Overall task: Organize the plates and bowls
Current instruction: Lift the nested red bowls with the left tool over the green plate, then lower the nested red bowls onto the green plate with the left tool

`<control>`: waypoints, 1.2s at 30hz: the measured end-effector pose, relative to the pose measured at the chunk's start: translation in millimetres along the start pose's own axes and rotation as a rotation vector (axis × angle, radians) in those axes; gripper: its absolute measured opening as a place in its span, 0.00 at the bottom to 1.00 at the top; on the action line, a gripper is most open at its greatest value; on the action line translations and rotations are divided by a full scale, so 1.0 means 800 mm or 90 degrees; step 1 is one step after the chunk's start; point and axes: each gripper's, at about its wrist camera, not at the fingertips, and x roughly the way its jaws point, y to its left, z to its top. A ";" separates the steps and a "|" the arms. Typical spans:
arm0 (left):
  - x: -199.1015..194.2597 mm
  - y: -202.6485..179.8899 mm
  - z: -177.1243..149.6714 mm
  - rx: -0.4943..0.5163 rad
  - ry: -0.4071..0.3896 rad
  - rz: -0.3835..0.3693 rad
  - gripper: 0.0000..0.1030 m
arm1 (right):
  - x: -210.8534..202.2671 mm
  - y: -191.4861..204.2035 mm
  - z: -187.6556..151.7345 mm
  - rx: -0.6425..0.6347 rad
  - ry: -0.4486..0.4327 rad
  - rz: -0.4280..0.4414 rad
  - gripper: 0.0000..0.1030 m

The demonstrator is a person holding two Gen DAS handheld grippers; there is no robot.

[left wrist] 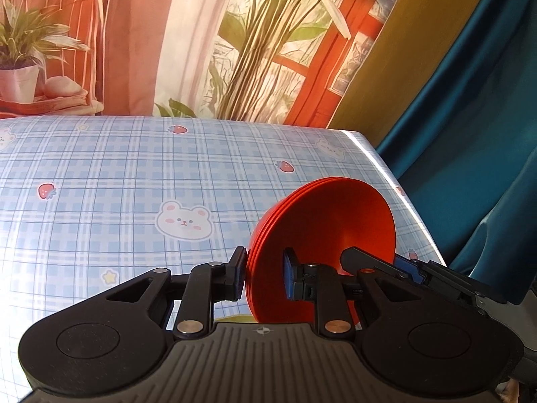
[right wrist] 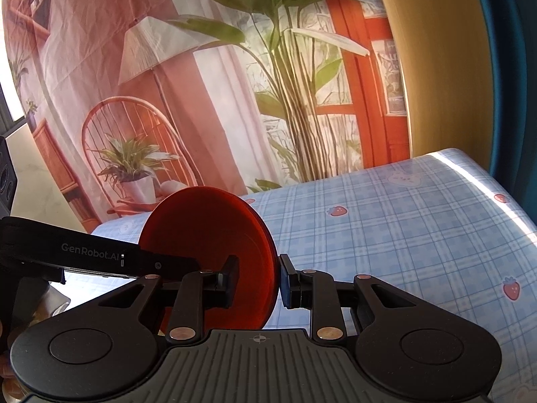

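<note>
Standing on edge above the table (left wrist: 134, 168), red plate stack (left wrist: 322, 235), rim pinched by left gripper (left wrist: 263, 273) and right gripper (right wrist: 258, 278) fingers

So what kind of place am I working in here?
Probably a staged recording set, not a real kitchen: a printed room backdrop hangs behind a table with a bear-and-strawberry cloth. Both grippers hold red plates.

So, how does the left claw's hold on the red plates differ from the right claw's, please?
The left claw faces the red plates' rounded underside; the right claw faces their hollow top. Above the left claw the plates spread rightward; above the right claw, leftward. Both are shut on the stack's rim.
</note>
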 end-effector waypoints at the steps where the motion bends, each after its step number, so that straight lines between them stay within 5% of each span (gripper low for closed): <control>1: -0.004 0.002 -0.003 -0.002 0.000 0.002 0.23 | -0.002 0.003 -0.002 0.001 0.002 0.002 0.23; 22: -0.061 0.048 -0.112 -0.089 0.039 0.029 0.23 | -0.031 0.068 -0.075 0.000 0.092 0.041 0.23; 36: -0.067 0.067 -0.138 -0.122 0.041 0.033 0.22 | -0.020 0.082 -0.092 -0.005 0.130 0.045 0.22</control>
